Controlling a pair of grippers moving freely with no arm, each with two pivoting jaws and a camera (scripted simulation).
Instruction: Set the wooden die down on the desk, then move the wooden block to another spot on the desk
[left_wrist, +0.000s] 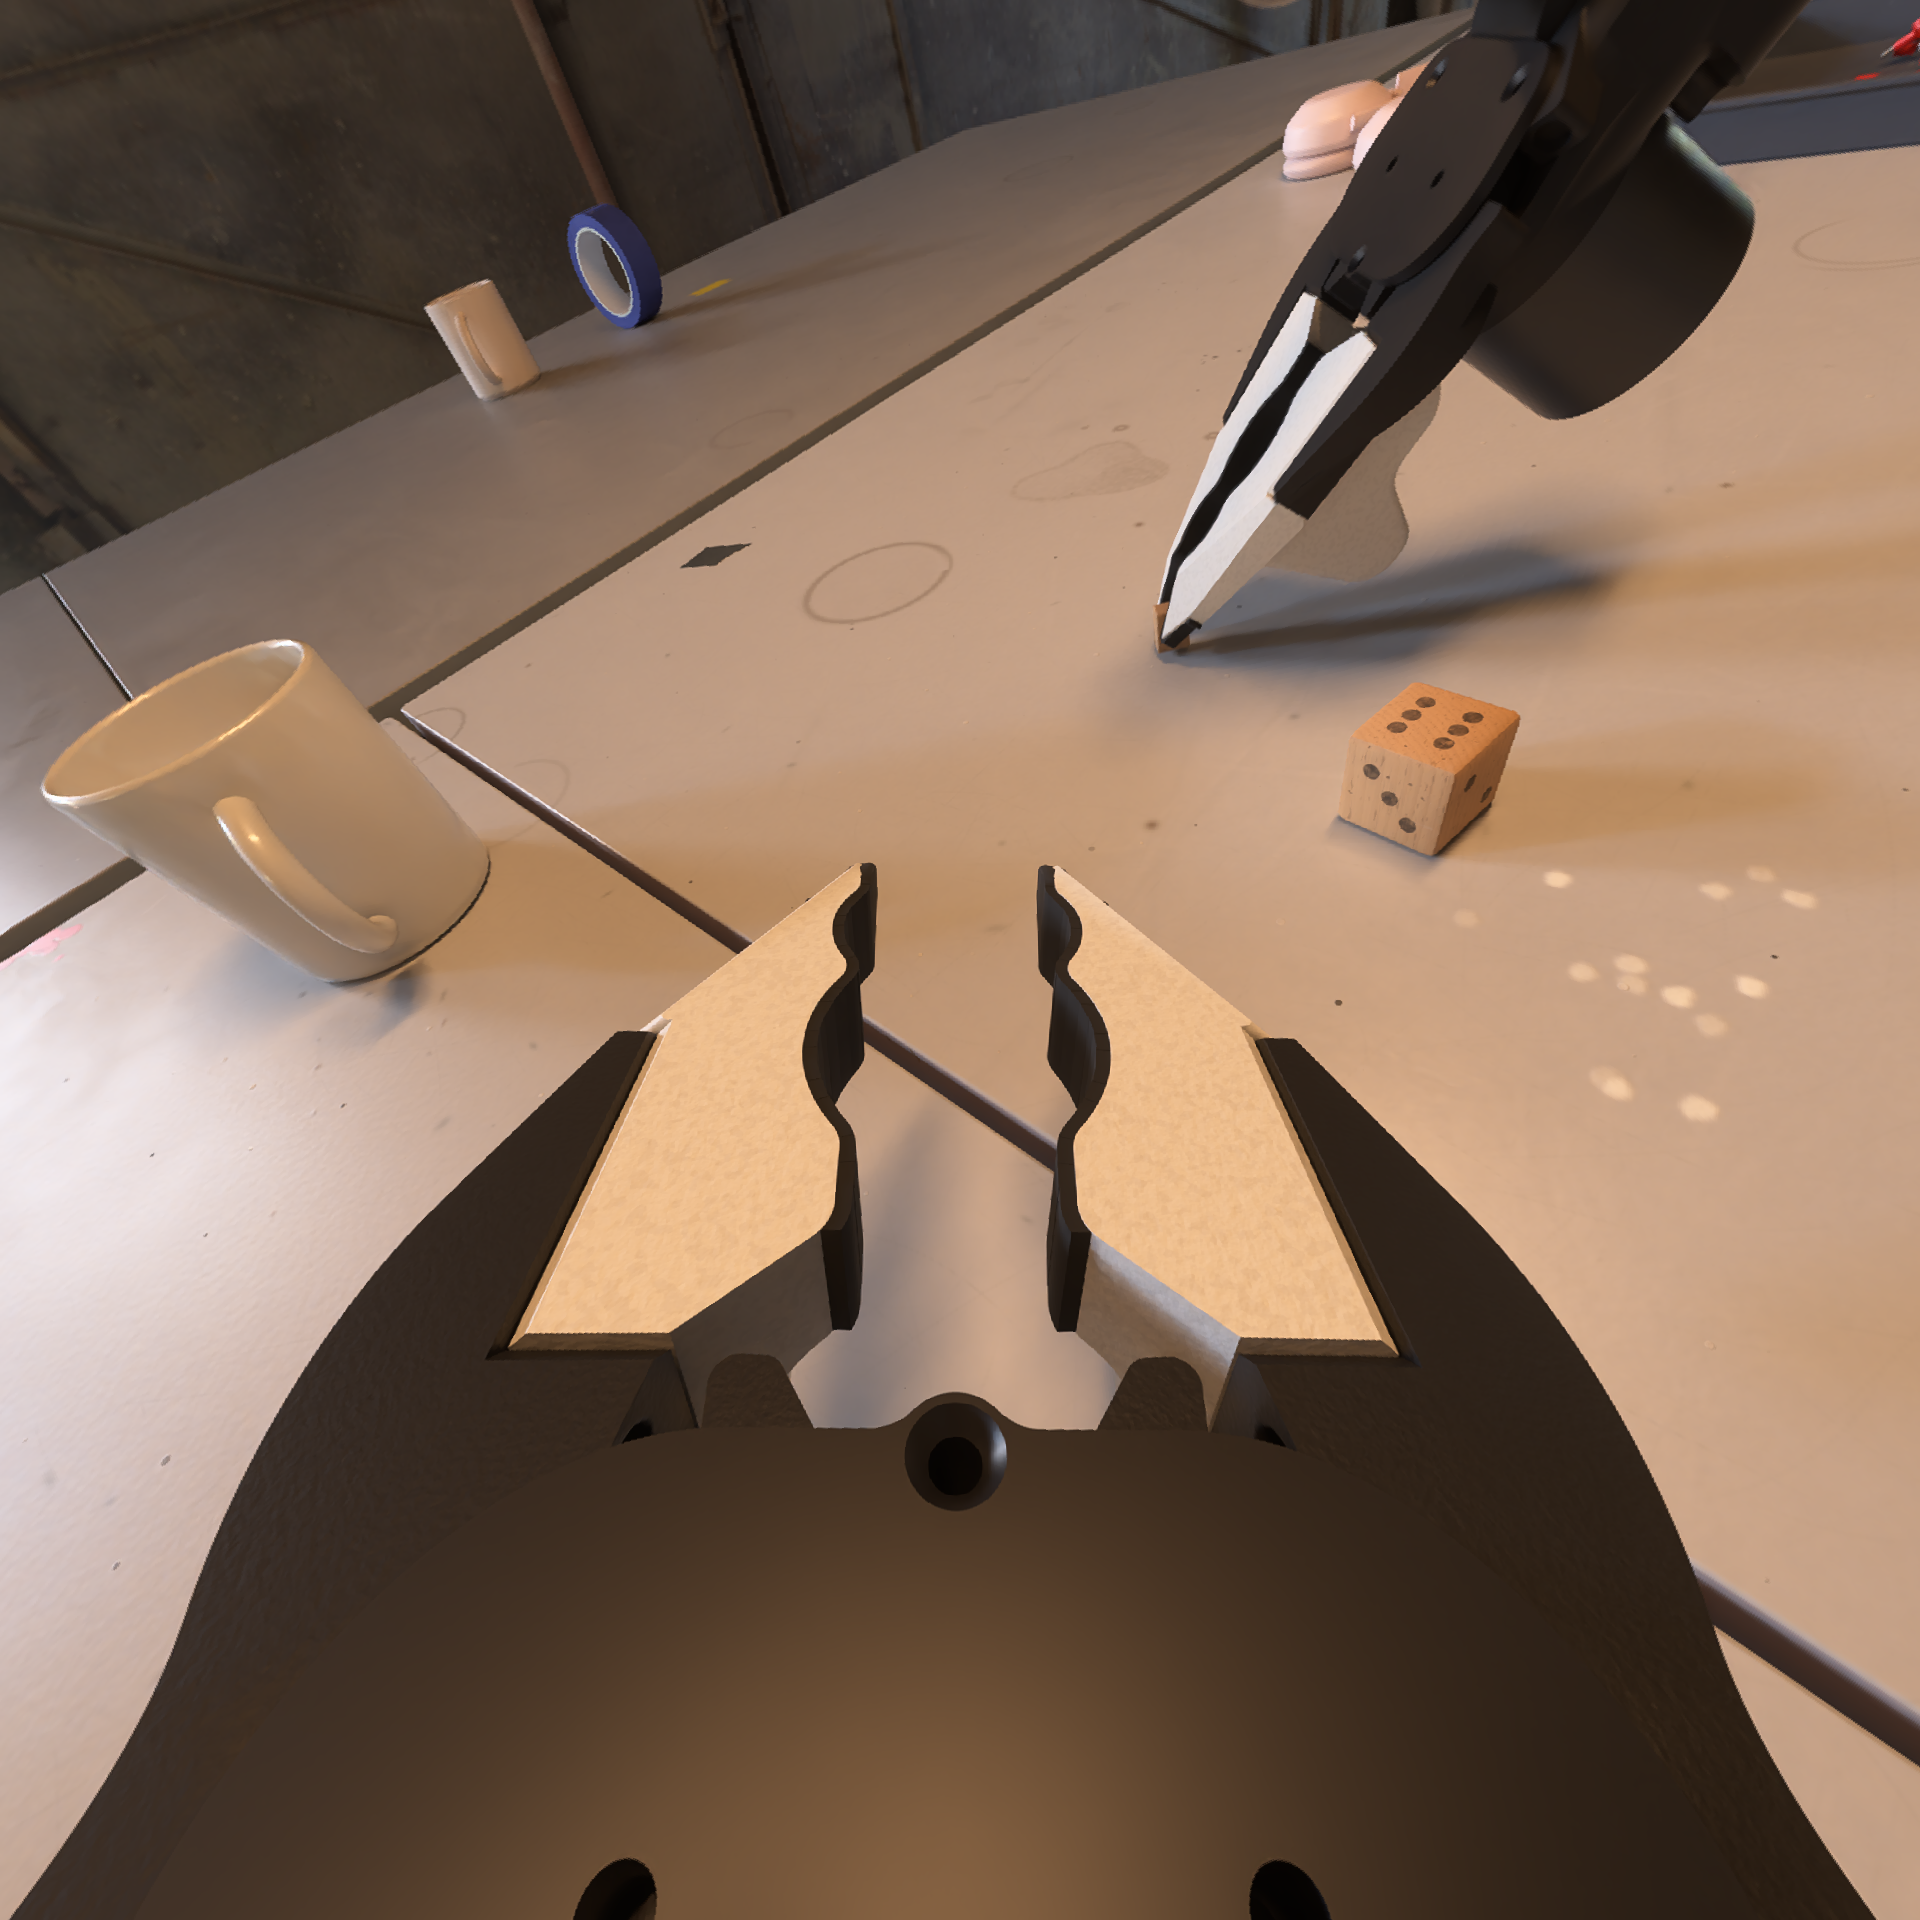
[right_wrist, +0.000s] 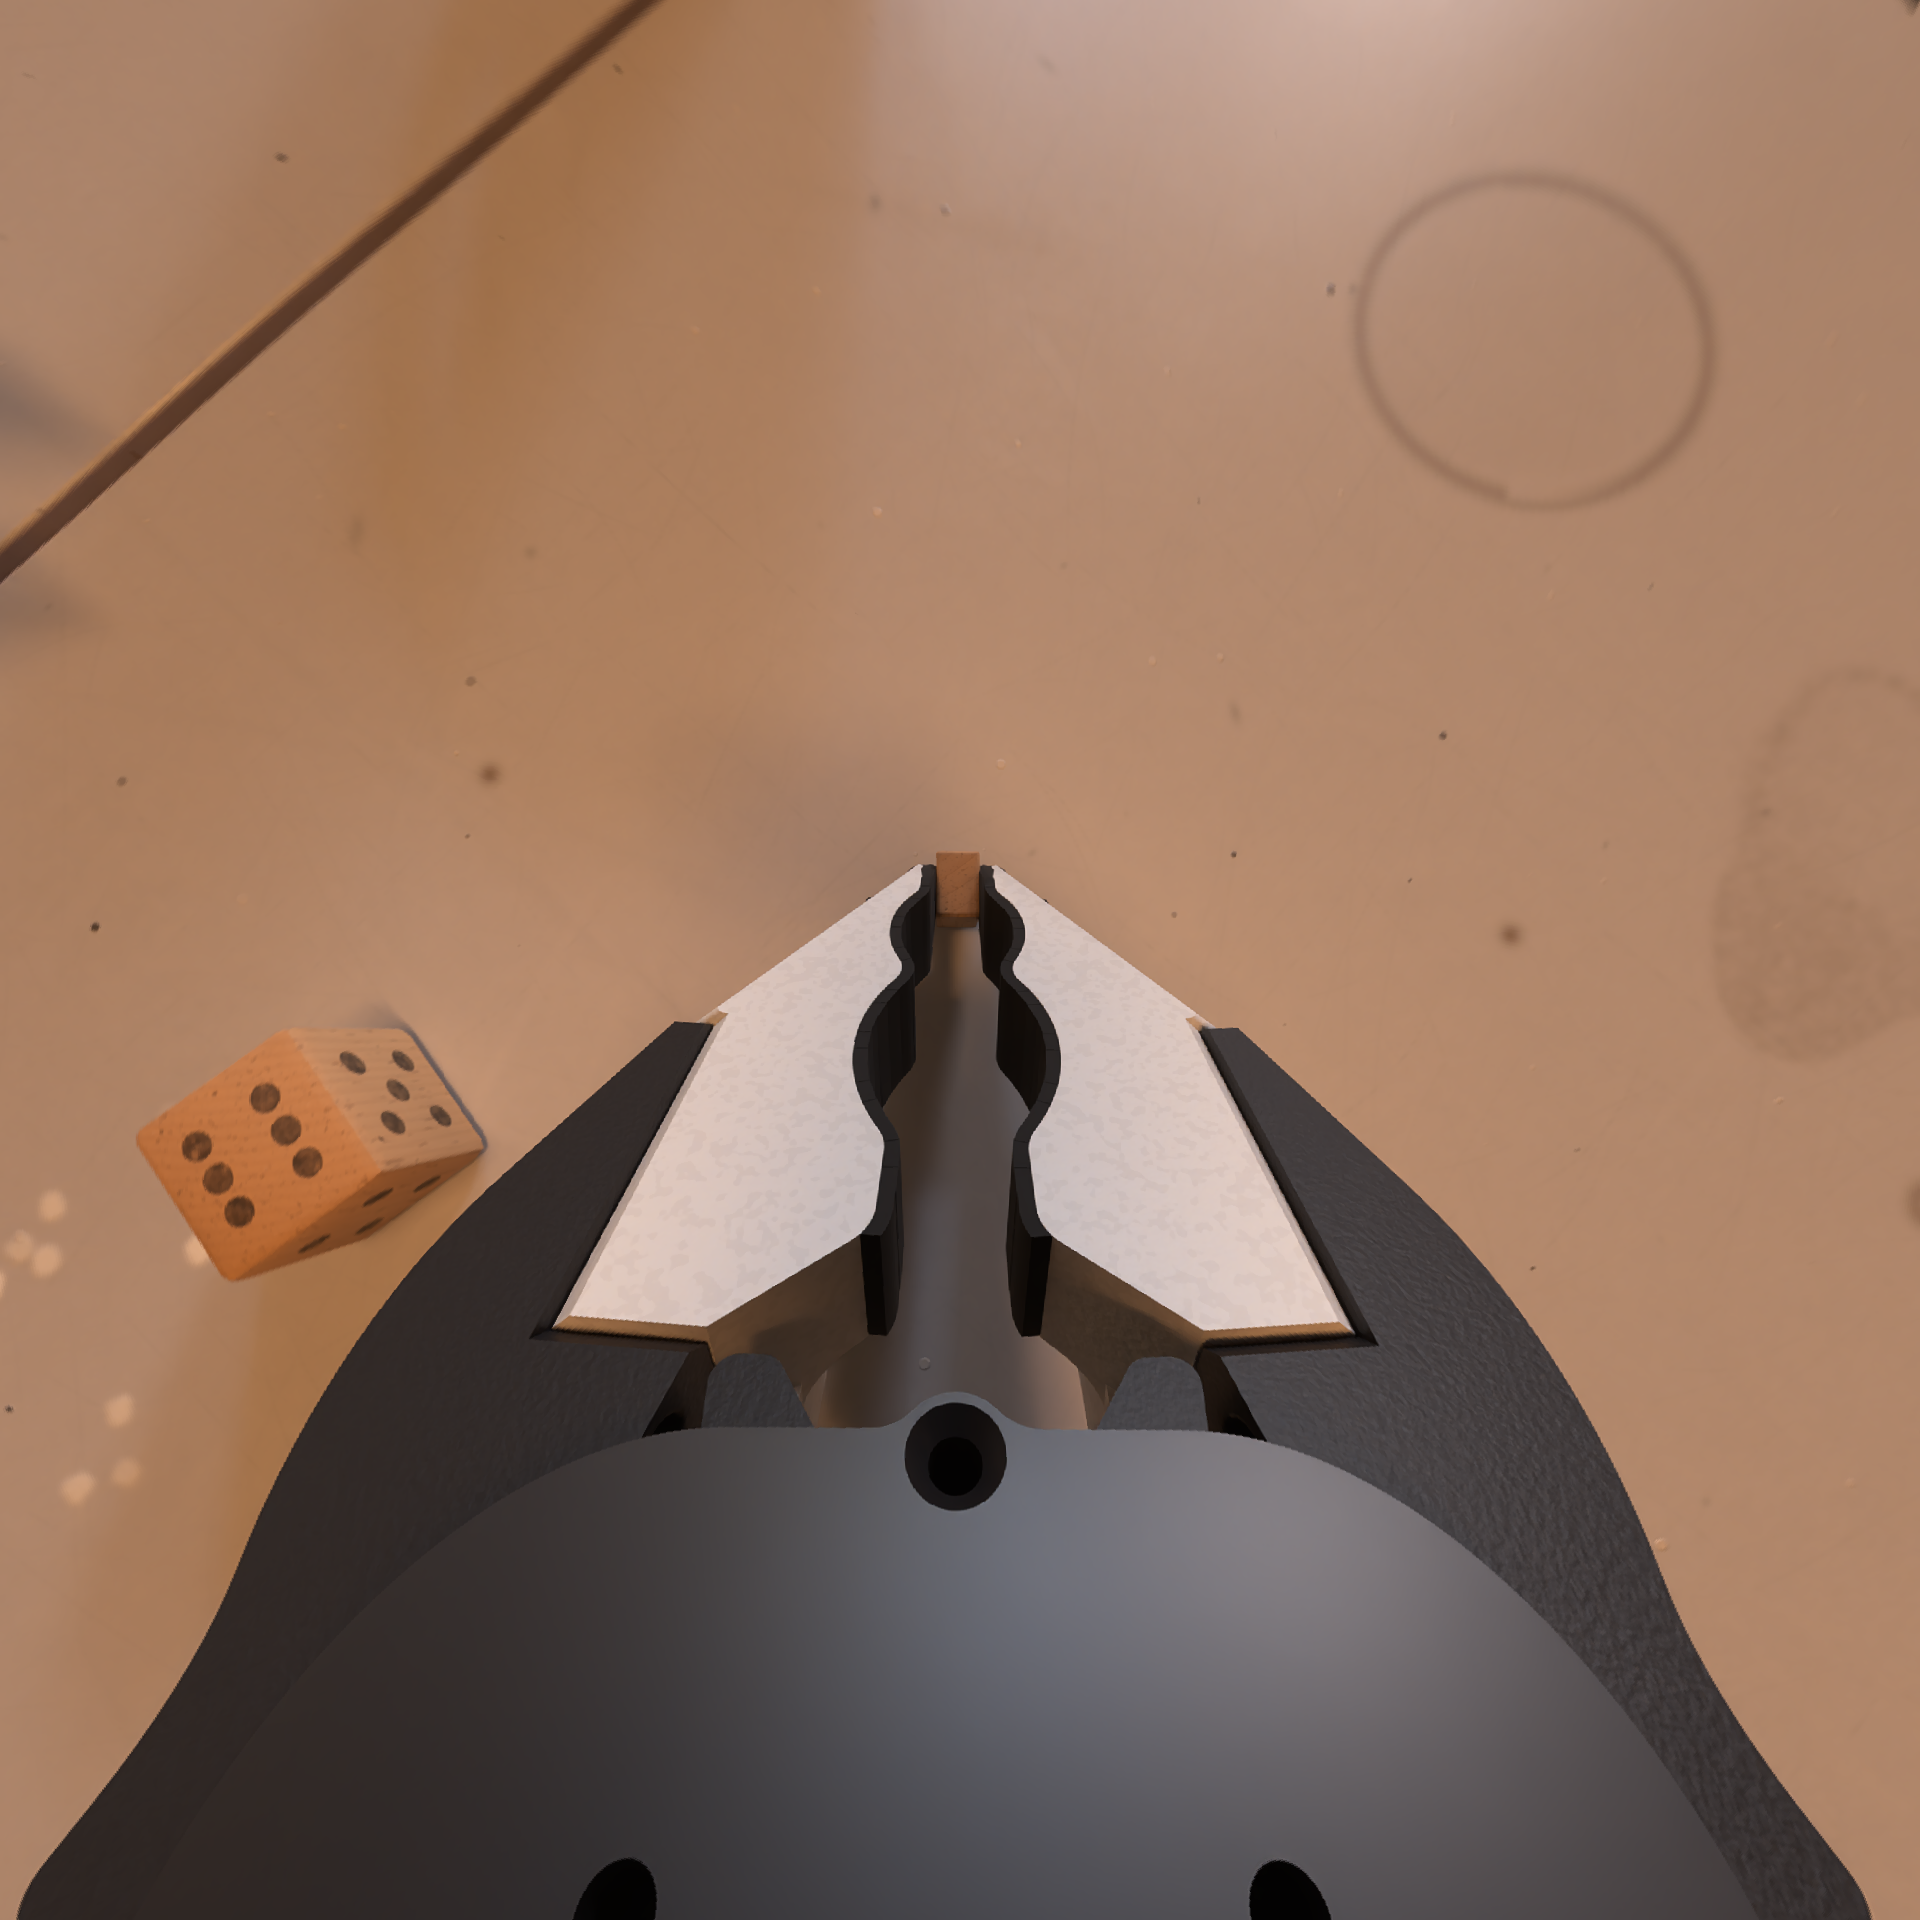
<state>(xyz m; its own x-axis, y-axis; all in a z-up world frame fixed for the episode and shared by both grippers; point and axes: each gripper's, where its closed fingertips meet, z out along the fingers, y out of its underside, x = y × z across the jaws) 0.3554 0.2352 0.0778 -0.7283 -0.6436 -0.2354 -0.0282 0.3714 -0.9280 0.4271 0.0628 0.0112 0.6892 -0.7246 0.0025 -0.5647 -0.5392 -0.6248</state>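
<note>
The wooden die (left_wrist: 1432, 767) rests on the desk, free of both grippers; it also shows in the right wrist view (right_wrist: 312, 1148), to the left of the right gripper. My right gripper (right_wrist: 957, 883) is shut on a tiny wooden block (right_wrist: 957, 878), pinched at its fingertips and pressed to the desk surface. In the left wrist view the right gripper (left_wrist: 1174, 636) points steeply down, its tips on the desk beyond and left of the die, with a sliver of the block (left_wrist: 1161, 627) showing. My left gripper (left_wrist: 956, 883) is open and empty, above the desk, short of the die.
A cream mug (left_wrist: 270, 821) stands left of my left gripper. A smaller mug (left_wrist: 483, 338) and a blue tape roll (left_wrist: 613, 265) sit on the far desk. A pink object (left_wrist: 1325, 135) lies behind the right gripper. Dark seams (left_wrist: 644, 873) run between desk panels.
</note>
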